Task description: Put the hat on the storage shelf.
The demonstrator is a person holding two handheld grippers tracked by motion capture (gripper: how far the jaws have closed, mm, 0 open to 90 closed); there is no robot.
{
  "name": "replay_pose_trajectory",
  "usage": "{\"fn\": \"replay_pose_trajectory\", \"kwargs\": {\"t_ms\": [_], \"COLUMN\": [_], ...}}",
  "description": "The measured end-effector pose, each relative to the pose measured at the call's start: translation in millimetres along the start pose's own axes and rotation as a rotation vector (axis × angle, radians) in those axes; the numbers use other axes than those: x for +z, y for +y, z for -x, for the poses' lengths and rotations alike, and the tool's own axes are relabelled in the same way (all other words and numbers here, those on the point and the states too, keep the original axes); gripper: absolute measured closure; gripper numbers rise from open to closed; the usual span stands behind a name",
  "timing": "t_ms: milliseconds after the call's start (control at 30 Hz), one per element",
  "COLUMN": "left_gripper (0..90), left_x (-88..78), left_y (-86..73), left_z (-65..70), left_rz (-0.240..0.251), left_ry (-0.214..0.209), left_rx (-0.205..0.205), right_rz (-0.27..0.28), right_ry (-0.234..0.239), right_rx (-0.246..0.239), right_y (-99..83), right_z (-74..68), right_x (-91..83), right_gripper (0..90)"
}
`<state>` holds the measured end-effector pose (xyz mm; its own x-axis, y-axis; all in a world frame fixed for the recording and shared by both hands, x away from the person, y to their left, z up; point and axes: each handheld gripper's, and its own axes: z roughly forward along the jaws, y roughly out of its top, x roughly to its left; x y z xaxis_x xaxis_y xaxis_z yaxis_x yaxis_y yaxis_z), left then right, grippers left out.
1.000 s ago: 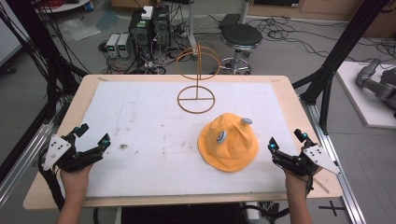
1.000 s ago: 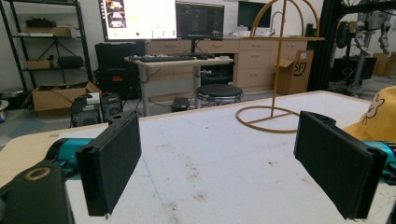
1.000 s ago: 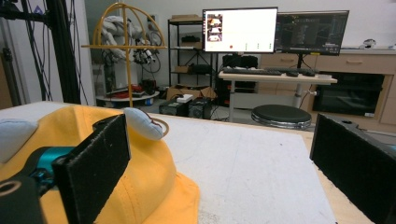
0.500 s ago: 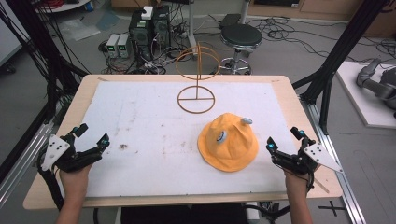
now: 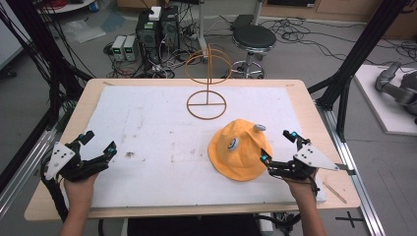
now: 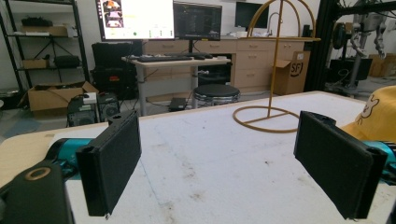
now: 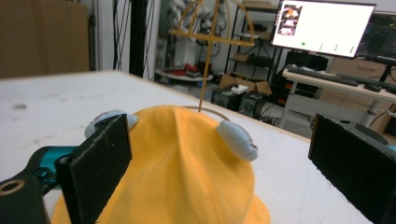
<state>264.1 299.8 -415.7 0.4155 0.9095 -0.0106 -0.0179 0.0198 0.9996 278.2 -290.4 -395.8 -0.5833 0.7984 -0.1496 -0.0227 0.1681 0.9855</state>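
On the left side of the table (image 5: 162,88), the left gripper (image 5: 97,143) rests near the front edge with its jaws wide apart, and it holds nothing. There are two grippers, one in each hand. In the middle, toward the far edge, stands one thin golden stand (image 5: 207,83) with a ring base and a hoop on top. To the right of the middle lies one yellow hat (image 5: 241,155), flat on the white table cover, with two grey ear-like pads (image 5: 258,128) on it. The right gripper (image 5: 277,146) is just beside the brim of the hat, jaws wide, not closed on it. The right gripper view shows the hat between its jaws and a bright monitor (image 7: 322,29) behind; the left gripper view shows a small printed figure on the hat (image 6: 376,107) and two screens.
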Motion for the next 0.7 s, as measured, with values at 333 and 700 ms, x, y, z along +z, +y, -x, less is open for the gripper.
{"fn": "replay_pose_trajectory", "kwargs": {"t_ms": [333,700], "left_gripper": [15.3,15.3], "left_x": [-7.6,-13.0], "left_y": [-1.4,-1.8], "left_z": [-3.2,-3.3], "left_rz": [-0.006,-0.009], "left_ry": [0.015,0.023], "left_rx": [-0.007,-0.003], "right_rz": [-0.099,-0.199], "right_ry": [0.063,0.086], "right_rx": [-0.073,-0.047], "right_y": [0.1,-3.1], "right_z": [-9.4,-10.4], "right_x": [26.5,47.7], "right_gripper": [16.4,39.1]}}
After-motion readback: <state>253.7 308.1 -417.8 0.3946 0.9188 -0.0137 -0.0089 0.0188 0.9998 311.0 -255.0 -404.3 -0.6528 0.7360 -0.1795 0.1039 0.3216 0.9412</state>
